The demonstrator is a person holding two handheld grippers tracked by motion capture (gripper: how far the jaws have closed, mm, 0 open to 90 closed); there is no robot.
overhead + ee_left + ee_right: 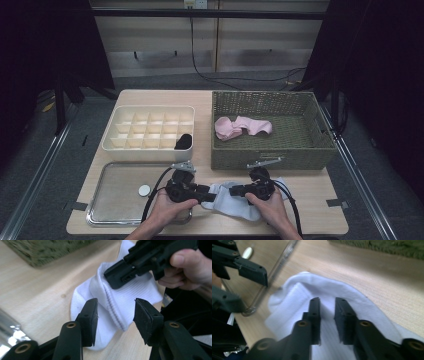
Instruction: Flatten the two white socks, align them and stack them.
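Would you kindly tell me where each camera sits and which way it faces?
High view: above the person's side, facing forward and down on the wooden table; both hands show.
Left gripper view: rides the left gripper, facing the white ribbed sock; right hand beyond.
Right gripper view: rides the right gripper, looking down on the sock.
All share the sock.

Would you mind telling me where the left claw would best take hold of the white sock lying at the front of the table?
Probably the raised ribbed fold running along the white sock. It stands up as a ridge off the table, while the rest lies flat. The left claw already straddles it with jaws apart, so coming straight down from above and closing across the ridge seems best.
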